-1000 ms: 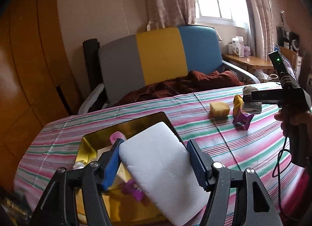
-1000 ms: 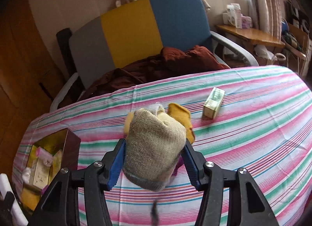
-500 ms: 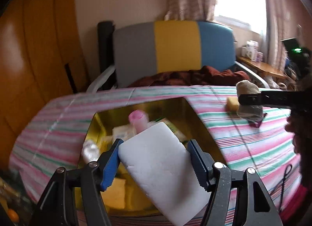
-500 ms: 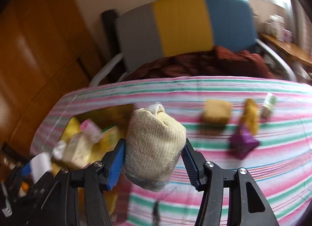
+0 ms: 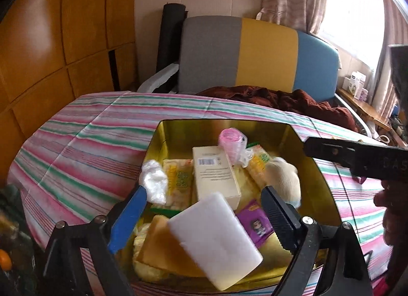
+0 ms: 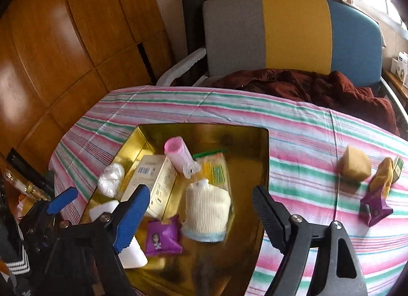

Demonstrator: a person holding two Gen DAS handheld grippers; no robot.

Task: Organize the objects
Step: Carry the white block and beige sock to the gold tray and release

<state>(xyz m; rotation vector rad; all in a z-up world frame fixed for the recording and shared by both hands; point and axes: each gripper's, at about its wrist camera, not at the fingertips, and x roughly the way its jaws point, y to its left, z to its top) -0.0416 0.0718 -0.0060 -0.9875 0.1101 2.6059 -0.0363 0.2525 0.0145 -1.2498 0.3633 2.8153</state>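
Observation:
A gold box [image 5: 229, 123] stands on the striped tablecloth and holds several items. My left gripper [image 5: 203, 190] hangs over its near side, jaws opening. The white sponge block [image 5: 214, 239] lies tilted between them on a yellow sponge [image 5: 158, 247], clear of both pads. My right gripper [image 6: 200, 191] hovers over the same gold box [image 6: 204, 127], jaws also opening. The rolled cream sock [image 6: 206, 209] lies loose below them beside a purple packet [image 6: 162, 236]. In the left wrist view the sock [image 5: 283, 178] rests by the box's right wall.
A cream carton [image 6: 155, 181], a pink roll [image 6: 177, 155] and a plastic wad [image 6: 111, 180] also lie in the box. To the right on the cloth sit a tan sponge [image 6: 355, 164], a purple packet [image 6: 374, 206] and a small green carton [image 6: 397, 168]. A striped armchair [image 6: 293, 33] stands behind.
Both grippers swung left over the gold box and opened. The white sponge dropped out of the left jaws and the sock out of the right jaws into the box.

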